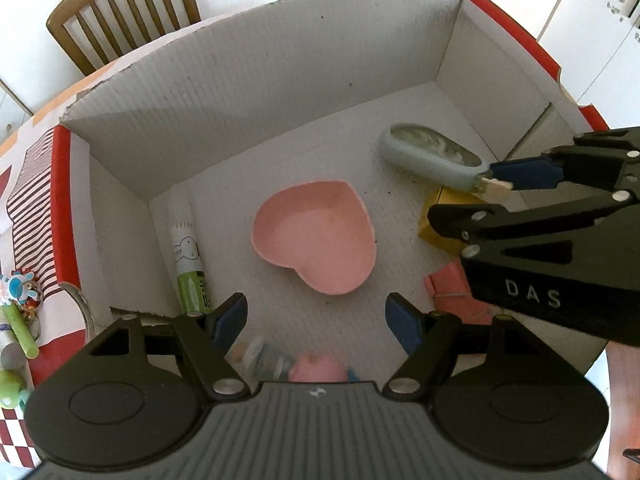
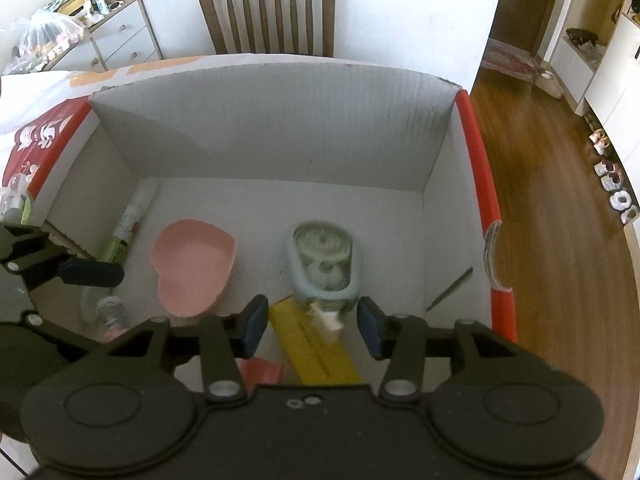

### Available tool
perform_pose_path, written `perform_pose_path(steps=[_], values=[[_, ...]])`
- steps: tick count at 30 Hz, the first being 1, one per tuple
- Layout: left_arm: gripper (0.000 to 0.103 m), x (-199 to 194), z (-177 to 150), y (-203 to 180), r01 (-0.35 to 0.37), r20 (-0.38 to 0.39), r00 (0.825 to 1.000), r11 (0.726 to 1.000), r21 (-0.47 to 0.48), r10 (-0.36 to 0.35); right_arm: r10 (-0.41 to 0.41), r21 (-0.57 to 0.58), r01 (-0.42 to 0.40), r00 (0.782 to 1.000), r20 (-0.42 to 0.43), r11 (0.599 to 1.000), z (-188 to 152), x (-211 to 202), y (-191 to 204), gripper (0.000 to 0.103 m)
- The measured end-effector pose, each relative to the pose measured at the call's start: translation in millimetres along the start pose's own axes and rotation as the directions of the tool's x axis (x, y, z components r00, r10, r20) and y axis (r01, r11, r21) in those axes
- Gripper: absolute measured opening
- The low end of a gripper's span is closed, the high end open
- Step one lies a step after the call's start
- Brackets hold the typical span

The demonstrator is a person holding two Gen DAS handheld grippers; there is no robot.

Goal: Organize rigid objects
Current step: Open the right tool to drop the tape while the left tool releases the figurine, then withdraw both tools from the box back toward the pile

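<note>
1 cardboard box [image 2: 256,128] holds pink heart dish [image 1: 316,238], glue stick [image 1: 188,256], blue tape dispenser [image 2: 322,268], yellow box [image 2: 316,346]. Left gripper [image 1: 316,320] fingers spread, empty; right gripper [image 2: 312,326] fingers apart, dispenser tip between, not pinched.

A brown wooden chair [image 2: 272,12] with a slatted back stands against a white wall behind the counter [image 2: 36,88], which wears a white cloth with orange patches. To the left, a white chest of drawers [image 2: 124,36] carries a heap of clutter, a clear plastic bag [image 2: 44,36] among it. To the right lies a wooden floor [image 2: 560,208]; a patterned rug [image 2: 516,64] sits in the doorway beyond, and a row of small shoes or slippers [image 2: 612,184] lines the white cabinets [image 2: 612,60] there.
</note>
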State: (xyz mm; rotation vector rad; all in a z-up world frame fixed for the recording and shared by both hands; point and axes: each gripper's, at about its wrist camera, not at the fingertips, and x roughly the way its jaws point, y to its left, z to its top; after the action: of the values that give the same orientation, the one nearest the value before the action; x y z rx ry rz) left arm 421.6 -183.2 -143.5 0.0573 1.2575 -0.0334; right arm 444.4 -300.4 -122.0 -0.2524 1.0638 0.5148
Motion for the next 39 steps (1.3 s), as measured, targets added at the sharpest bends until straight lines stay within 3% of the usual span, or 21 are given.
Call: perform_pose_path(steps=[16,23,39], values=[[0.076,-37,-13,6,0.054,0.148,0.988,0.995,-0.079,-0.041,-0.005,0.015,0.004,0.998,0.069,1.000,-4,-32,5,0.062],[0.076,-62,-24,8,0.059,0.239,0.970,0.995,-0.085,-0.037,-0.004,0.018,0.002,0.993,0.114,1.000,-6,-57,11,0.064],[0.076,-131,-72,31,0.093,0.395,0.917,0.992,-0.088,-0.050,0.026,0.029,-0.034,0.971,0.236,0.999,-23,-120,37,0.077]])
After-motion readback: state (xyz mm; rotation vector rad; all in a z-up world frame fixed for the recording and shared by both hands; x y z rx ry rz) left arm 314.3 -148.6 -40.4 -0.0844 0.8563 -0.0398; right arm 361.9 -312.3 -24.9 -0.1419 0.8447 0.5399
